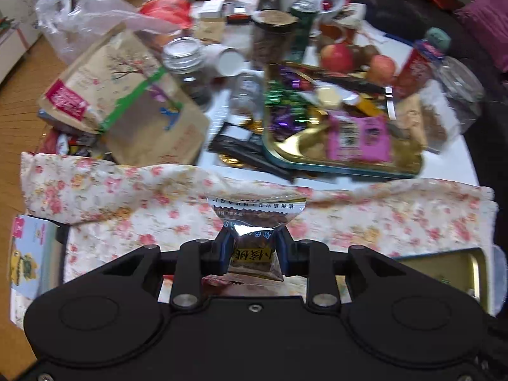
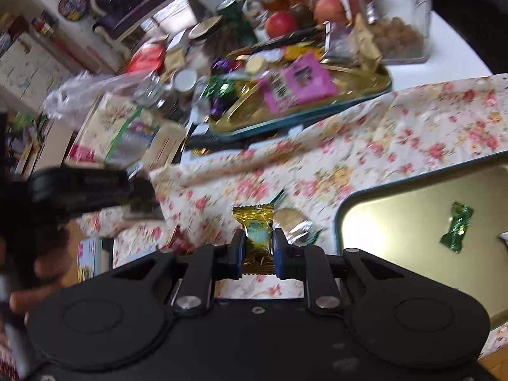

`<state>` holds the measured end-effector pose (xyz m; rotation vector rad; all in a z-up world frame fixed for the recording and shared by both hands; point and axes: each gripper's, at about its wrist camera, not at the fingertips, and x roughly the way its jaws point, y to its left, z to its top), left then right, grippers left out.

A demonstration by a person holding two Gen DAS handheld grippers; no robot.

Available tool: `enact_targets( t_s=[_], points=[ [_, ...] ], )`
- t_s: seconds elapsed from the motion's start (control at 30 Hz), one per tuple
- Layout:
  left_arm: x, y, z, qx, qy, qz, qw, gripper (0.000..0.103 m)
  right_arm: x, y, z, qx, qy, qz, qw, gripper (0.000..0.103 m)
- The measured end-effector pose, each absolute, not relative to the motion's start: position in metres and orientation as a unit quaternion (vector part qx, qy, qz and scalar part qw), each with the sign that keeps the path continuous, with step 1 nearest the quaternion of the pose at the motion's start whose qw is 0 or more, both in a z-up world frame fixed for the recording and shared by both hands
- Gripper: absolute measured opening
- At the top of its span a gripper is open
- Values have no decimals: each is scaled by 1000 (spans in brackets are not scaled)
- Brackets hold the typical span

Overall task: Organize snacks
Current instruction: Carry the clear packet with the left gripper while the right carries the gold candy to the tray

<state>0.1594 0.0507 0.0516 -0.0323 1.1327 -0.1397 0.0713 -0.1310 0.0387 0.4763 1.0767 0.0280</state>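
Pinched in the left gripper [image 1: 254, 247], jaws narrow: a crinkled clear-and-silver foil snack packet [image 1: 254, 219], long axis toward 12 o'clock, above the flowered cotton cloth [image 1: 397, 219]. Clamped in the right gripper [image 2: 258, 249], jaws nearly shut: a glossy gold foil sweet packet [image 2: 255, 227], also pointing to 12. At 3 o'clock, a shallow gold metal tin [image 2: 397, 222] holding one green twisted candy [image 2: 457, 230]. Beyond, at 12, a heaped gold tray [image 1: 317, 158] on the cluttered white counter [image 1: 451, 162].

A candy [image 2: 456, 231] lies in the near tin [image 2: 412, 203] on the cloth [image 2: 381, 146]; behind, the crowded tray [image 2: 317, 117].
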Motion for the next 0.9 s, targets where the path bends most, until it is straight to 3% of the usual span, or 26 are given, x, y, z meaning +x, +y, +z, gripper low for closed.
enact_targets(
  t_s=[0.37,0.9],
  points=[
    [111,-36,62,-1,545,-154,824,37,60,-224,52,266,457,-91,844,20],
    [73,-145,19,97,574,-188,791,37,27,-308,19,278,468,-178,820,20]
  ],
)
